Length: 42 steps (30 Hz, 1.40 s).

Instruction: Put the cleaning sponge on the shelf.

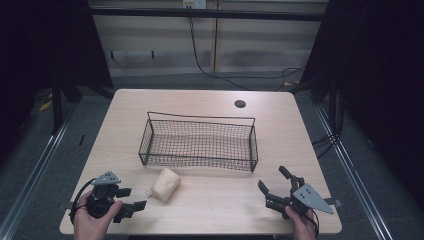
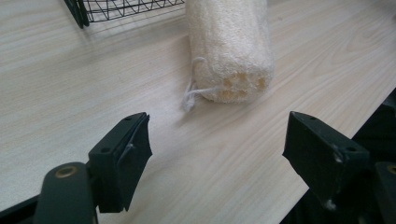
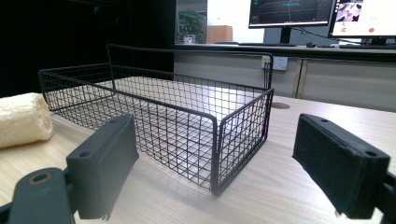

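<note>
- Left gripper point(image 1: 131, 198), lower left of the high view: jaws spread wide, nothing between them, aimed at the loofah.
- Right gripper point(image 1: 272, 186), lower right: jaws likewise wide apart, holding nothing, facing the basket's near corner.
- Wire basket point(image 1: 200, 161), centre of the table point(image 1: 210, 102): nothing inside, only mesh.
- Loofah point(image 1: 166, 184), just below the basket's lower-left corner, apart from it: lying flat, long axis running lower left to upper right, string loop at the lower-left end.

No text can be read anywhere; the monitors point(image 3: 292, 12) behind the table show graphics too small to read.
</note>
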Available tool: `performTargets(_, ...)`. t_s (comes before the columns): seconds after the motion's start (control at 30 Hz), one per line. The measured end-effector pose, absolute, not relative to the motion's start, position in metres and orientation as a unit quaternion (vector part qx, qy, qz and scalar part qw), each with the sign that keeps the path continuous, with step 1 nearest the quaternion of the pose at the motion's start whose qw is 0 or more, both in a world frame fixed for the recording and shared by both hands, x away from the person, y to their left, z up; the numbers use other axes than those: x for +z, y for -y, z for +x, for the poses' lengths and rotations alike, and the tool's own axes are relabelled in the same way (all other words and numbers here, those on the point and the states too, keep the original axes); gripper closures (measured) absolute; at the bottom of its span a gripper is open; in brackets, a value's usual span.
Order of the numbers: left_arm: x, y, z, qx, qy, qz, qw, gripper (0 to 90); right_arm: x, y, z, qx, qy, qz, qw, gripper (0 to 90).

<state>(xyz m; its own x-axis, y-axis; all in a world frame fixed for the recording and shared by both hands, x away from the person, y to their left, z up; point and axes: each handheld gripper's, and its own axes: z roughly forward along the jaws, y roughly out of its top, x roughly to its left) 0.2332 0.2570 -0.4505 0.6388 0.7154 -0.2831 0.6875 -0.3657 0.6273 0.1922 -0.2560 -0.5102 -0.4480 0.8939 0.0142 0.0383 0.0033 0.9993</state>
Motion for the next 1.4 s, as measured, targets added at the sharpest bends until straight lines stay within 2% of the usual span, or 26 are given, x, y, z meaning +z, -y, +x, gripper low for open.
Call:
performTargets(0.33, -0.453, -0.255, 0.234, -0.007, -0.420, 0.826, 0.375, 21.2, -0.510, 0.256, 0.192, 0.594, -0.607, 0.384, 0.361, 13.1)
performTargets(0.5, -0.448, -0.250, 0.232, 0.008, -0.414, 0.825, 0.386, 19.9, -0.510, 0.256, 0.192, 0.593, -0.608, 0.382, 0.363, 13.1)
performTargets(0.67, -0.448, -0.246, 0.236, -0.001, -0.426, 0.826, 0.369, 18.6, -0.510, 0.256, 0.192, 0.594, -0.607, 0.384, 0.362, 13.1)
performTargets(0.83, -0.439, -0.239, 0.241, 0.012, -0.424, 0.830, 0.362, 18.7, -0.510, 0.256, 0.192, 0.594, -0.606, 0.387, 0.361, 13.1)
performTargets(1.07, -0.431, -0.225, 0.248, -0.013, -0.412, 0.844, 0.343, 18.6, -0.510, 0.256, 0.192, 0.595, -0.606, 0.385, 0.362, 13.1)
performTargets(1.13, -0.429, -0.219, 0.251, -0.016, -0.412, 0.847, 0.334, 16.0, -0.510, 0.257, 0.192, 0.594, -0.606, 0.386, 0.362, 13.1)
performTargets(1.3, -0.422, -0.209, 0.259, -0.023, -0.406, 0.857, 0.316, 16.6, -0.510, 0.257, 0.192, 0.595, -0.604, 0.386, 0.364, 13.1)
performTargets(1.4, -0.416, -0.200, 0.265, -0.014, -0.392, 0.867, 0.307, 19.8, -0.510, 0.257, 0.192, 0.595, -0.605, 0.386, 0.363, 13.1)
